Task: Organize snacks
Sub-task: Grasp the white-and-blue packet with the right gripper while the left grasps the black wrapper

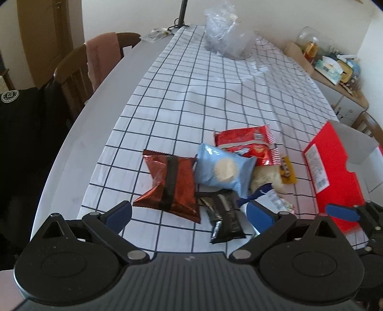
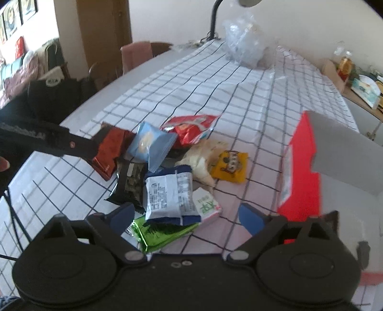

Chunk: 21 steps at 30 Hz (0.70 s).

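Note:
A heap of snack packets lies on the checked tablecloth [image 1: 191,95]. In it are a dark red foil packet [image 1: 171,184], a light blue one [image 1: 222,167], a black one [image 1: 223,217], a bright red one [image 1: 246,143] and a yellow one [image 2: 231,165]. My left gripper [image 1: 189,214] hangs open just above the dark red and black packets, touching neither. My right gripper [image 2: 188,216] is open over a white-and-blue packet [image 2: 170,198] and a green packet [image 2: 158,232], its pads clear of both. An open red box [image 2: 301,172] stands right of the heap.
A crumpled clear plastic bag [image 1: 225,36] sits at the table's far end by a lamp stand [image 1: 182,14]. Wooden chairs [image 1: 79,79] and a black jacket [image 1: 24,114] line the left edge. A cluttered side shelf [image 1: 335,69] is beyond the right edge.

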{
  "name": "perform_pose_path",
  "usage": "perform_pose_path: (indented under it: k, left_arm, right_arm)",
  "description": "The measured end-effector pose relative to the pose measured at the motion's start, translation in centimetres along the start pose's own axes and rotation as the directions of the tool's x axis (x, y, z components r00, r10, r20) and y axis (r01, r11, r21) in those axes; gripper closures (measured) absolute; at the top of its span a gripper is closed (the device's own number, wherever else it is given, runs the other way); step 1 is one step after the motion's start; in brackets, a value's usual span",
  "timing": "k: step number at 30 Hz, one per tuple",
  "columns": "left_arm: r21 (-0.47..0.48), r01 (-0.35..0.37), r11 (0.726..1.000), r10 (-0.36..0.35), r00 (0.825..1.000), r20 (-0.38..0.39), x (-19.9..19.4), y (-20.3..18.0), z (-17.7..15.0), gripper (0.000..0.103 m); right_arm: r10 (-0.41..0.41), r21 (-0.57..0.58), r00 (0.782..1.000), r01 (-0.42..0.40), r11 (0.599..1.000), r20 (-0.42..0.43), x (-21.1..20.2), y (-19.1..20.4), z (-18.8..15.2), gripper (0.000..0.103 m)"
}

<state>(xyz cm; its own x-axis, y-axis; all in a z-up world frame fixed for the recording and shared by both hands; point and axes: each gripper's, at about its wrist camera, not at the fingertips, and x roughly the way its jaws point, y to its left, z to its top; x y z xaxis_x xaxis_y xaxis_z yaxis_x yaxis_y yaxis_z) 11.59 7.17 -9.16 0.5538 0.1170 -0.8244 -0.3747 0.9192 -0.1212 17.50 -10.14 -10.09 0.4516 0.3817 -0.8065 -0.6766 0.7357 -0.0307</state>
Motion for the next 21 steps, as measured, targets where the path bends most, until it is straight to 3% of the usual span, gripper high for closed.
perform_pose_path:
  k: [12, 16, 21]
  left_arm:
    - [-0.021, -0.035, 0.999, 0.034, 0.999, -0.041, 1.6, 1.1, -0.3, 0.001]
    - [-0.017, -0.031, 0.999, 0.031, 0.998, -0.049, 1.8, 0.9, -0.4, 0.001]
    - [-0.007, -0.032, 0.999, 0.032, 0.998, -0.061, 2.2, 0.6, -0.4, 0.001]
  right_arm:
    - [-0.020, -0.138, 0.998, 0.013, 0.990, -0.053, 4.8, 2.4, 0.5, 0.027]
    - [-0.033, -0.161, 0.999, 0.027, 0.987, -0.036, 5.0, 2.8, 0.2, 0.030]
    - [-0.054, -0.172, 0.998, 0.049, 0.984, -0.025, 4.8, 2.9, 0.2, 0.046]
